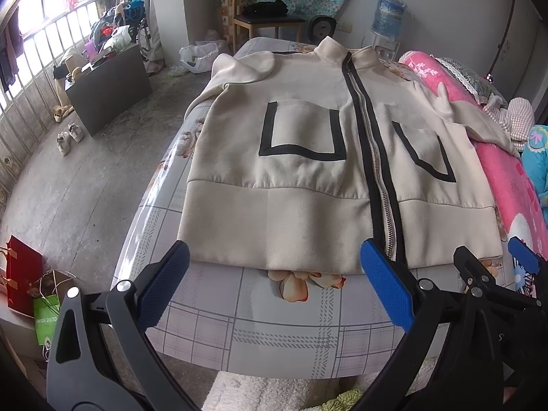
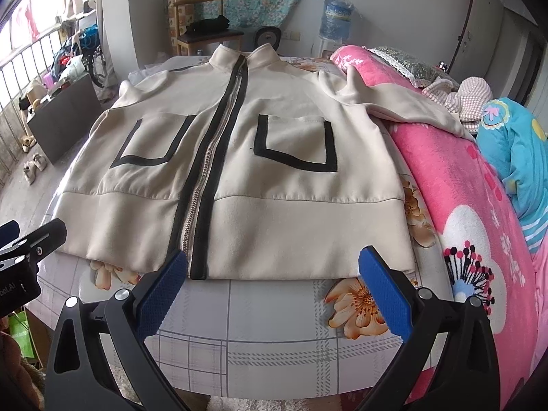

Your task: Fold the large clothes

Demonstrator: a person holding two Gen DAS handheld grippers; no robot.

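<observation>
Jacket [image 1: 308, 178] lies flat, zipped, unfolded on the bed [image 1: 274, 325]. Our left claw [image 1: 274, 284] and right claw [image 2: 274, 284] hover apart, empty, near its hem. Next, we judge: grip a sleeve [image 2: 394, 102].

A green paper bag [image 1: 46, 318] on the floor carries white lettering reading "OLIVE YOUNG". The left gripper's black body [image 2: 15, 282] shows white letters cut off at the frame edge, ending in "ool.AI".

Beige jacket [image 1: 308, 185] w/ black trim, grey plaid floral bedsheet [image 1: 274, 328], pink floral blanket [image 2: 472, 205], blue-padded hand-held grippers.
</observation>
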